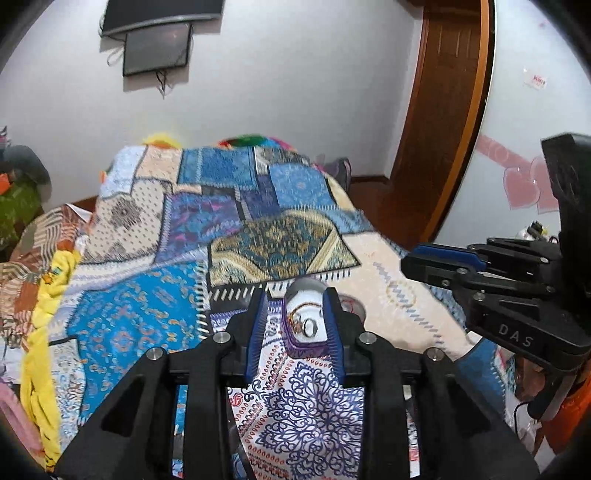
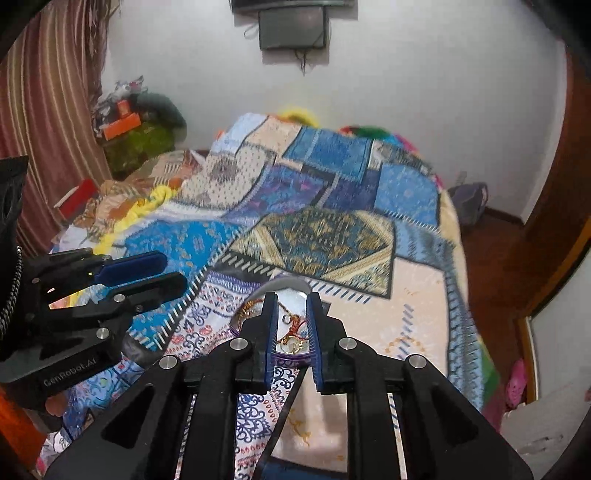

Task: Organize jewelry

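A small round dish with a purple rim [image 1: 303, 325] lies on the patterned bedspread and holds tangled gold and red jewelry [image 2: 291, 330]. In the left wrist view my left gripper [image 1: 297, 295] is open, its blue-padded fingers on either side of the dish and above it. In the right wrist view my right gripper [image 2: 291, 300] is open over the same dish [image 2: 290, 356], fingers astride the jewelry. Each gripper also shows from the side in the other's view, the right [image 1: 417, 260] and the left [image 2: 168, 271]. Nothing is held.
A patchwork bedspread [image 1: 192, 229] covers the bed. A yellow cloth [image 1: 40, 332] lies along its left edge. A wooden door [image 1: 439, 110] stands at the right, a dark wall-mounted screen [image 2: 293, 27] behind, striped curtains [image 2: 48, 110] and clutter [image 2: 136, 129] at the left.
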Available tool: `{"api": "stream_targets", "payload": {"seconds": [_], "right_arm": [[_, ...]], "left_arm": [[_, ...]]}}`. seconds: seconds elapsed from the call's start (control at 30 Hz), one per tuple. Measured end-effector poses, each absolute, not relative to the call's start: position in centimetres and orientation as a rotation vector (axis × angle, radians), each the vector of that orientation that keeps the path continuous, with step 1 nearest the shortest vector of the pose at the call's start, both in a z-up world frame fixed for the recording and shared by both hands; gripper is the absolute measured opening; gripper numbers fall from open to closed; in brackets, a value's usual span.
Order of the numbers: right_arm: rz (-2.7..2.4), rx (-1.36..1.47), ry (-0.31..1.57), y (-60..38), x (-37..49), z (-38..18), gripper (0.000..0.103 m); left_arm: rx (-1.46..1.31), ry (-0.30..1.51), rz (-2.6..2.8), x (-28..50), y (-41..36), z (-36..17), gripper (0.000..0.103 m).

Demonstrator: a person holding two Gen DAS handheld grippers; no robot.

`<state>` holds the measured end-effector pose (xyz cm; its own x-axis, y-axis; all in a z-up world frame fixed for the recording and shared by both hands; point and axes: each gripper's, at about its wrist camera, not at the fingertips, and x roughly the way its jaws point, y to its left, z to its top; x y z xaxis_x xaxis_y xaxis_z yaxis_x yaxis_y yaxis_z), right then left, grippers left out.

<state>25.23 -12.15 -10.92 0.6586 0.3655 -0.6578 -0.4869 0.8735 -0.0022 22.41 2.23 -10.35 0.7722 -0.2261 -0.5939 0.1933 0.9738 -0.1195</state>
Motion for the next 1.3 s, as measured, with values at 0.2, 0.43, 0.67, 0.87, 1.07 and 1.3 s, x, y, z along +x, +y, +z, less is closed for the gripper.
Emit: {"api": "stream_targets", "payload": {"seconds": [0.2,0.43,0.67,0.87,1.07,1.3], "right_arm": [[0.462,-0.176,0.567,-13.2,21.3,-7.0,0.017],[0.421,-0.153,0.355,-14.2,16.1,-3.0,0.046],[0.377,-0.101,0.178,-15.2,10.8,0.3,0.046],[0.379,-0.044,0.106,-15.9,8.5,1.2,0.052],[0.355,-0.030,0.098,-15.9,8.5,0.8,0.083],[0.319,-0.028,0.076,-16.0,6.9,0.7,0.090]], "left_arm": [[-0.054,0.530,-0.198,18.6,2.3,-6.1,0.038],[-0.048,0.369,-0.152,13.1,1.8,-1.6,0.041],[-0.073,0.194,-0.104,7.6,1.6,1.6,0.051],[-0.052,0.094,-0.027,4.2,0.8,2.8,0.078],[-0.049,0.054,0.003,2.7,0.5,2.8,0.101],[-0.062,0.067,0.009,2.1,0.5,2.7,0.102]]}}
